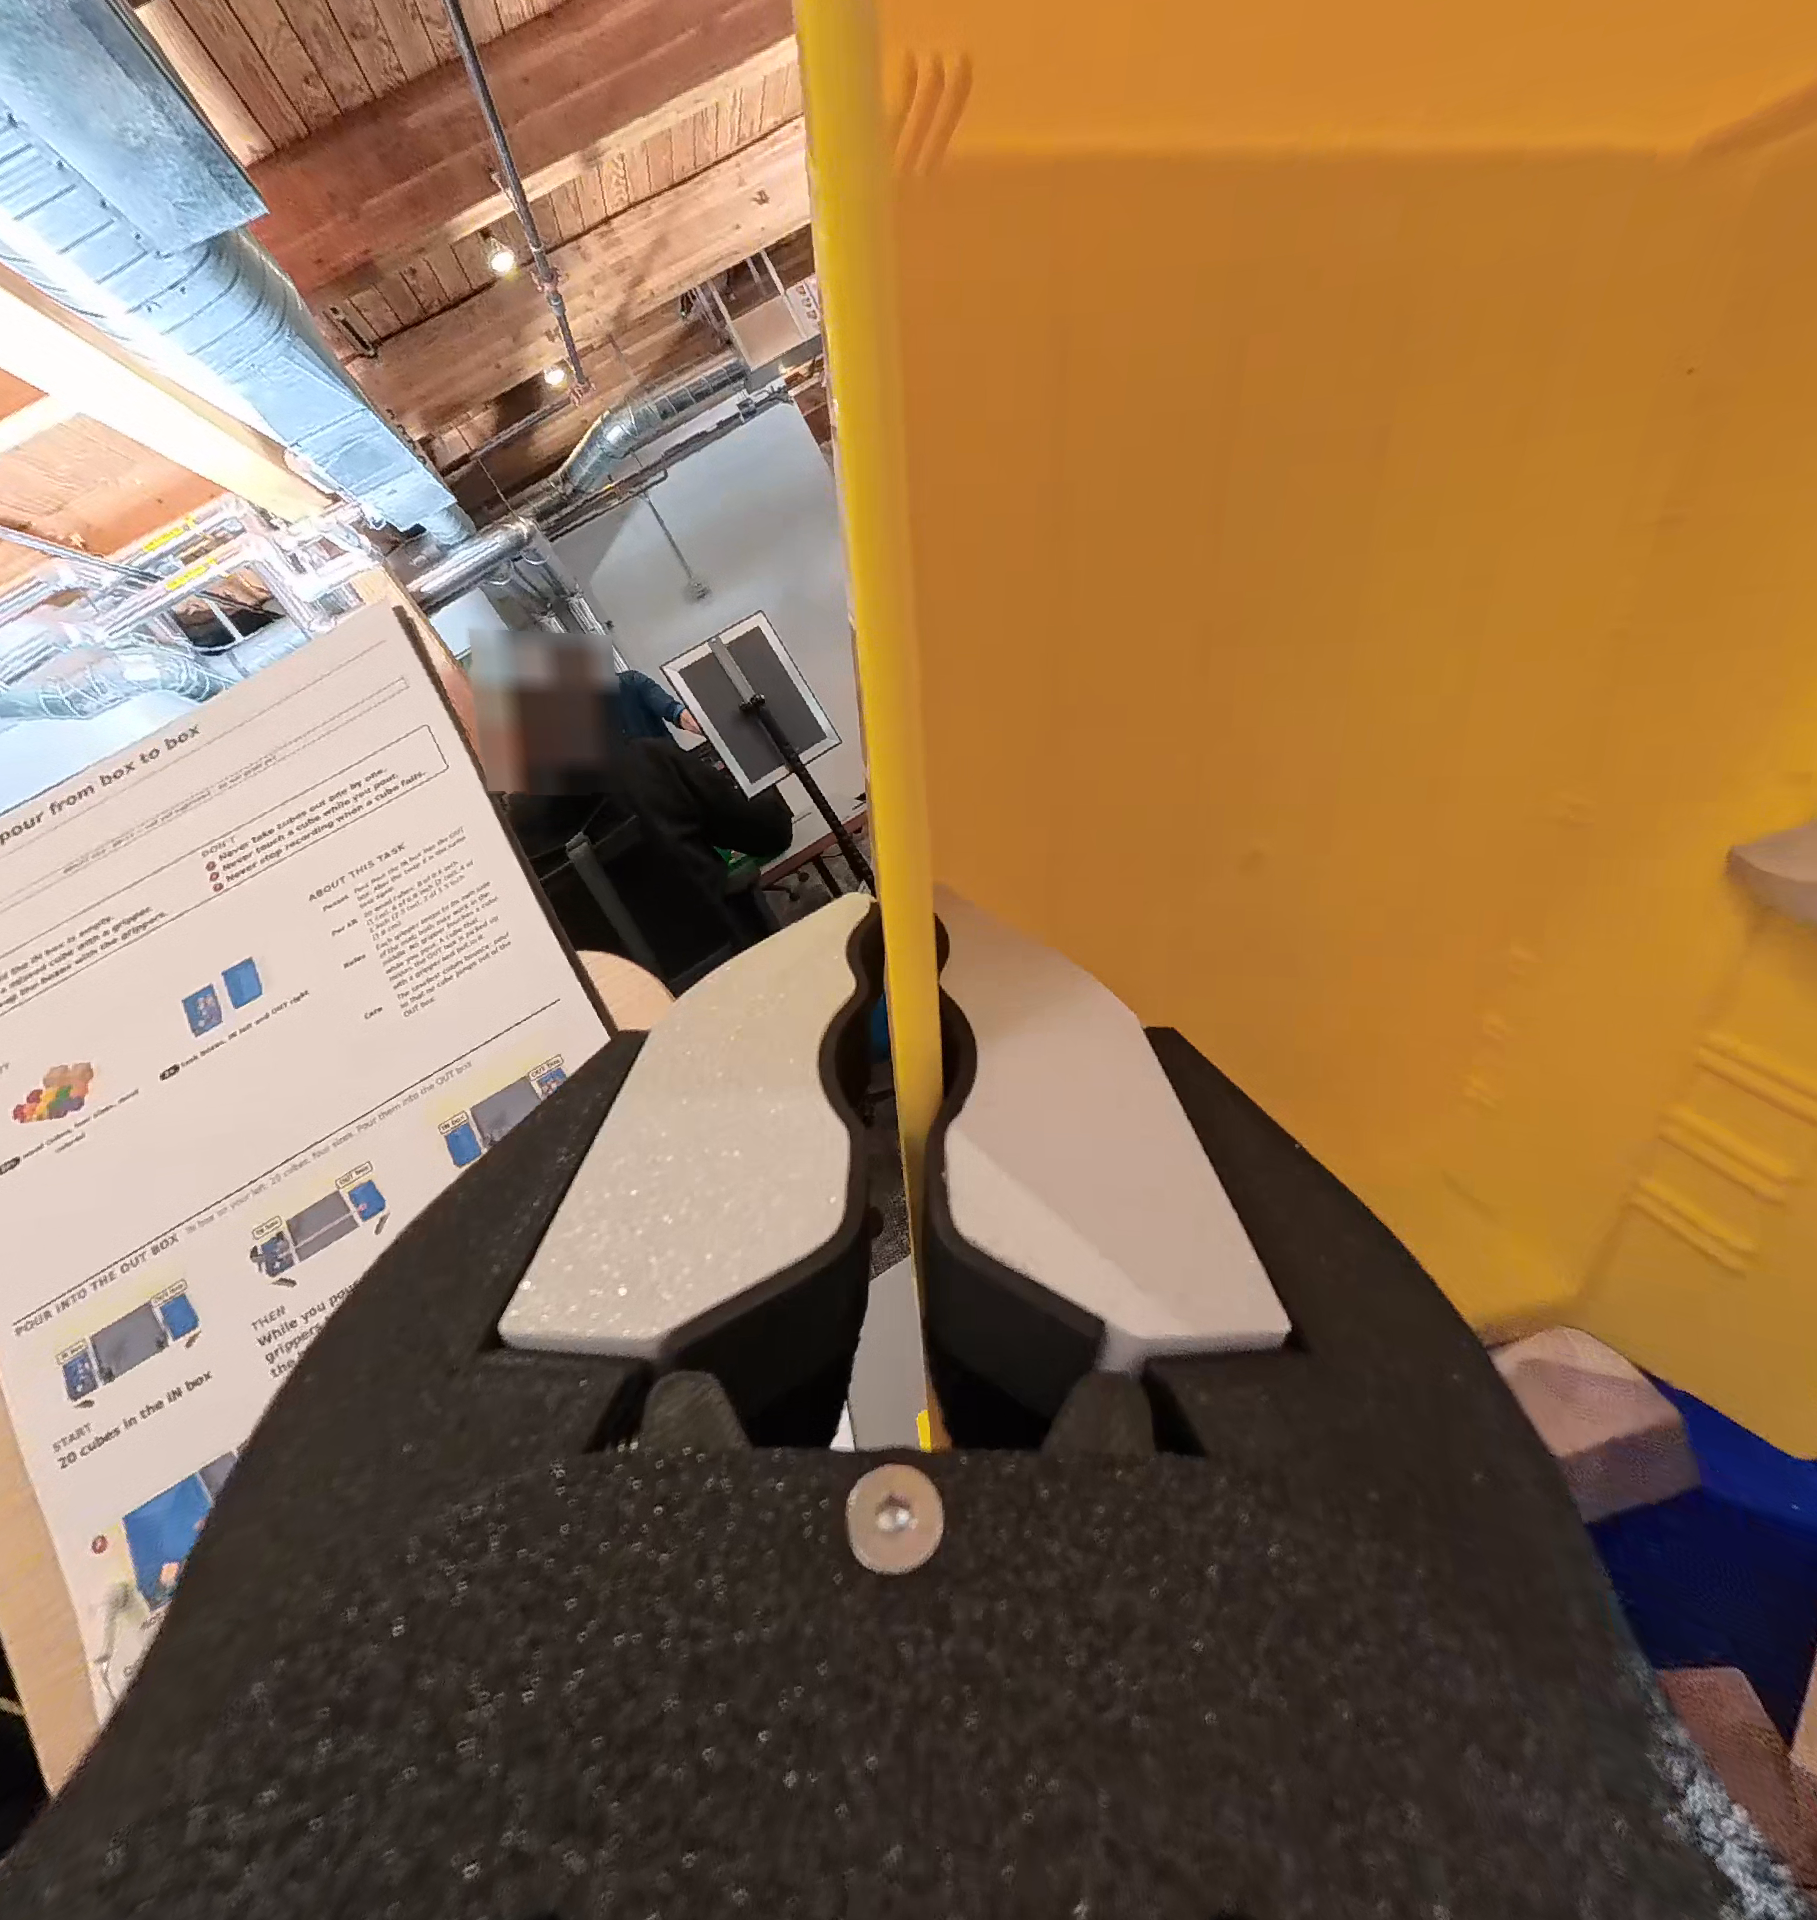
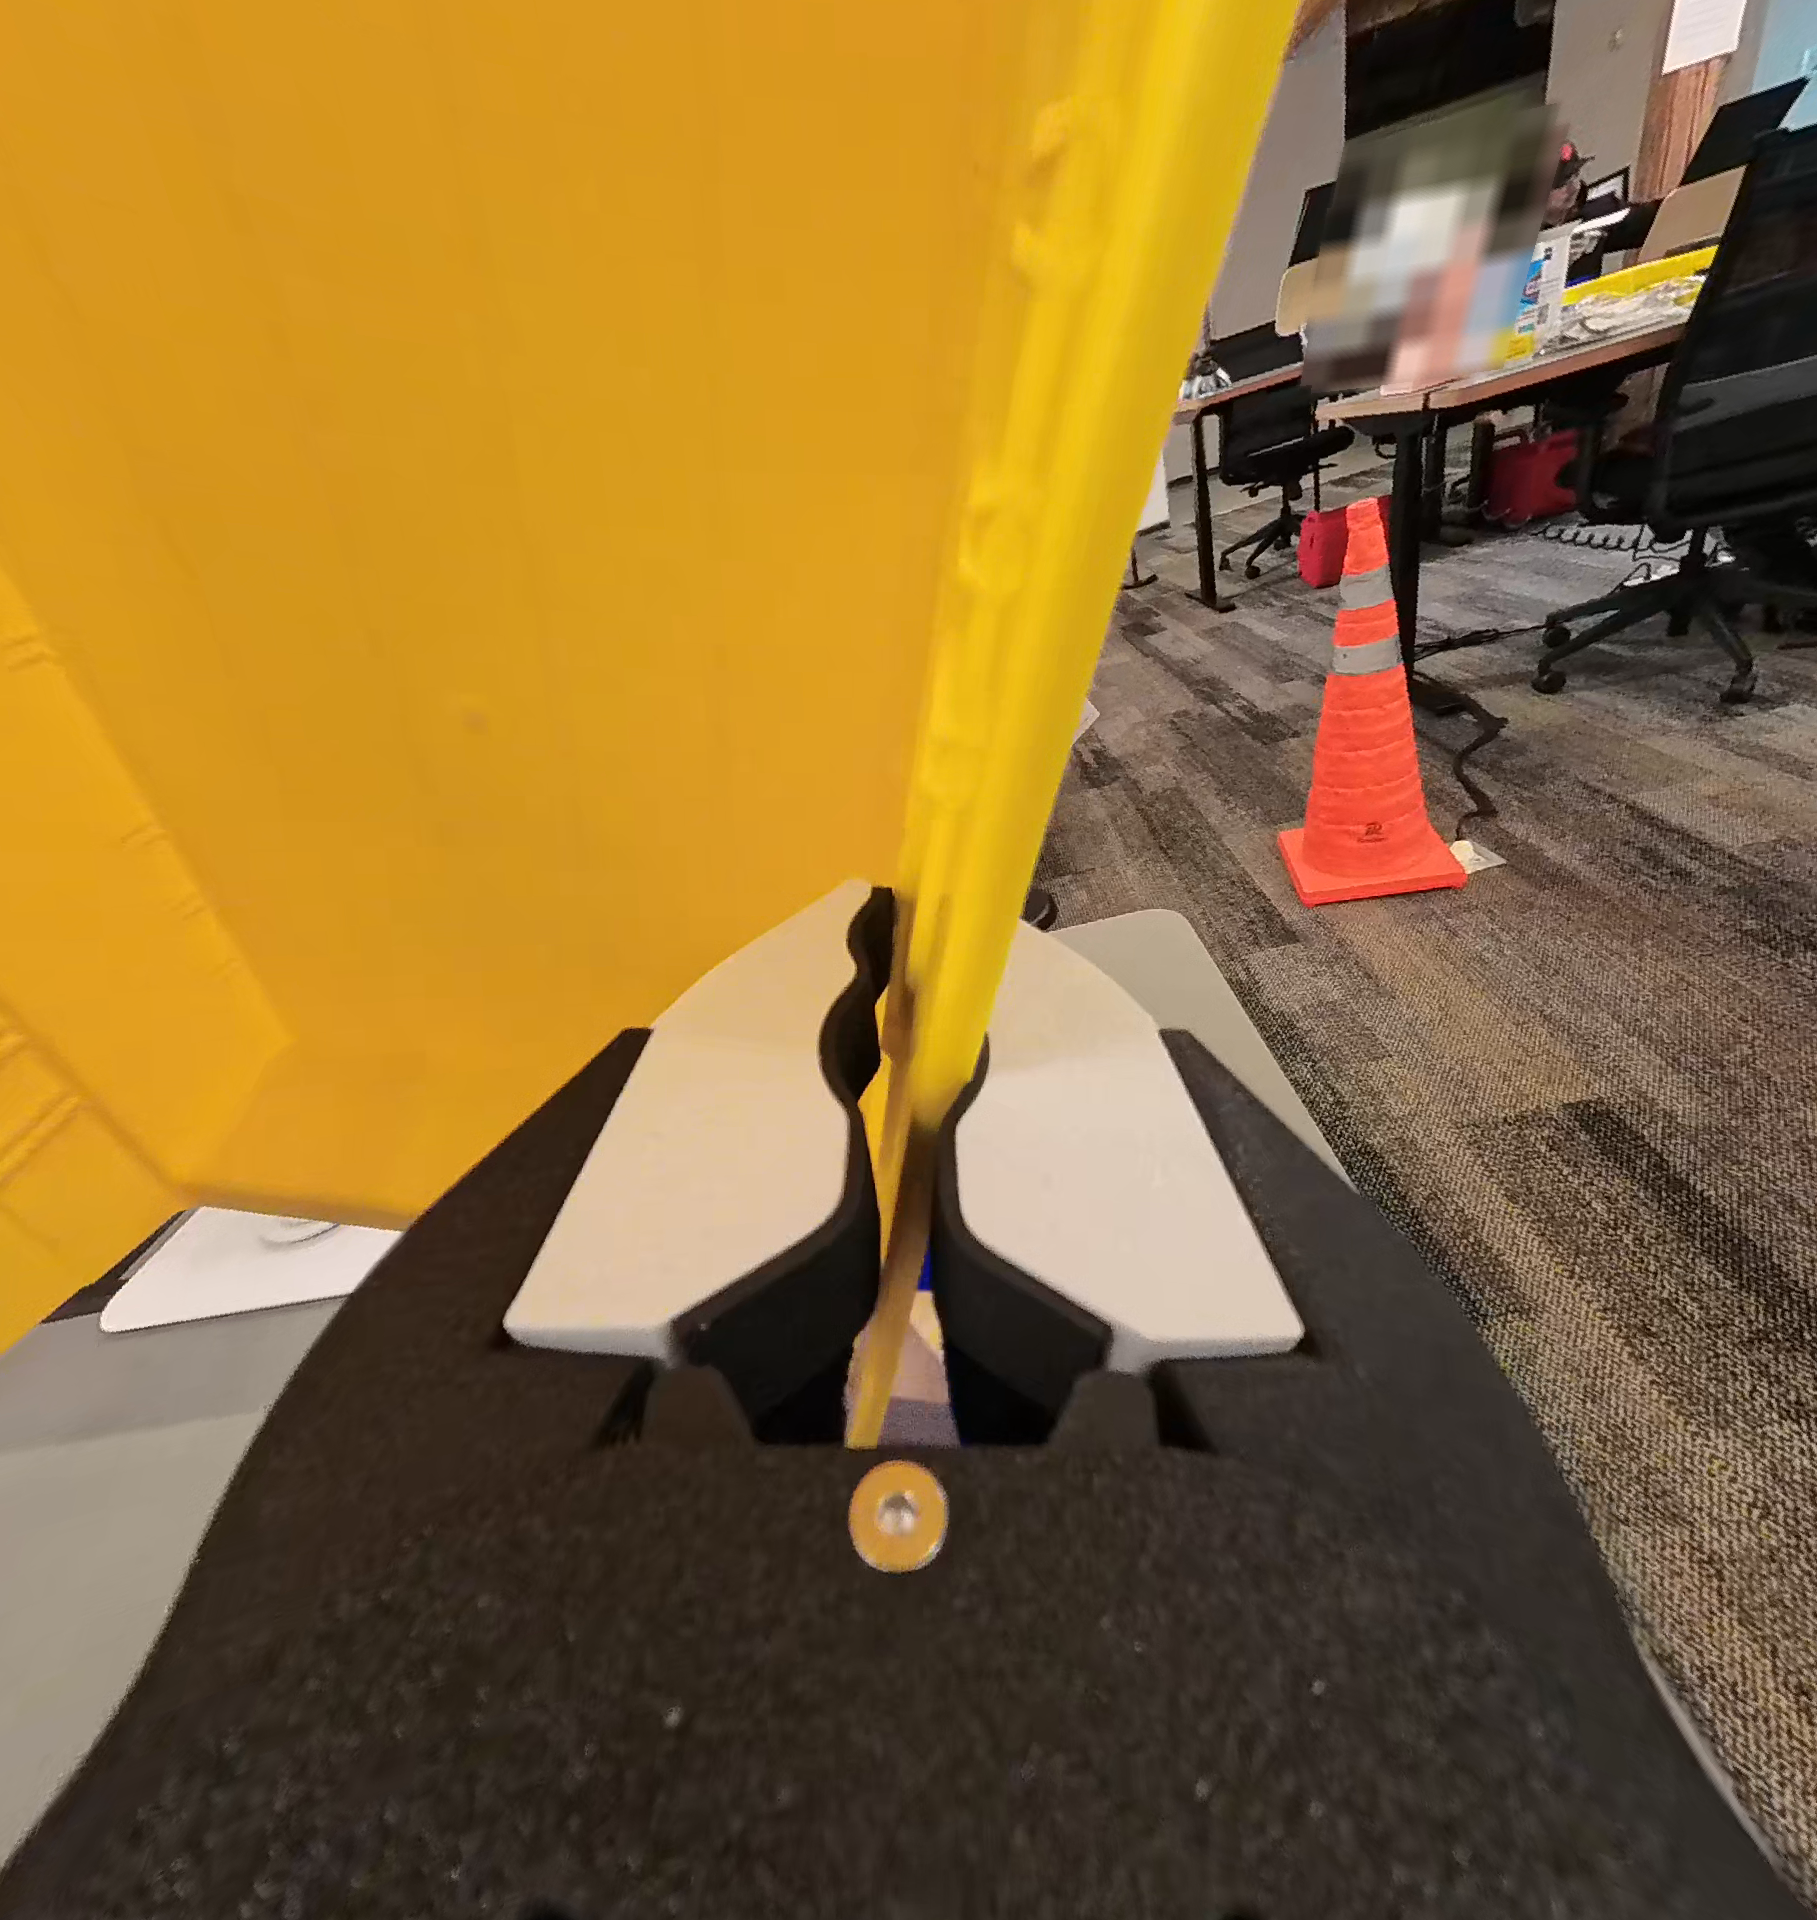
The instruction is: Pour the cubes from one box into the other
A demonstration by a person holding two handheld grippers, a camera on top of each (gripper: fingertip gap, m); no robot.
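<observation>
Pinching a thin wall of the yellow box point(image 1: 1403, 644), the left tool point(image 1: 899, 997) has its two fingers shut tight on the plastic edge. The big yellow side of the box fills the space ahead of this tool and to its right. Below the box, on the right of the left tool, wooden cubes point(image 1: 1600, 1423) lie in a blue box point(image 1: 1735, 1496), and one pale cube point(image 1: 1808, 873) peeks out past the yellow edge higher up. To the left of this tool stands a white paper sheet point(image 1: 208, 1039) with small pictures on it, and a person point(image 1: 655, 821) in dark clothes sits far behind it. The right tool point(image 2: 909, 1003) is also shut on a thin wall of the yellow box point(image 2: 468, 571), which spreads out ahead and to its left. Under this tool is the grey tabletop point(image 2: 104, 1507), and a white flat pad point(image 2: 229, 1268) lies on it, just below the box. Off to the right of the right tool, an orange cone point(image 2: 1366, 727) stands on the carpet floor point(image 2: 1558, 1195), with black chairs point(image 2: 1756, 416) and desks farther away.
</observation>
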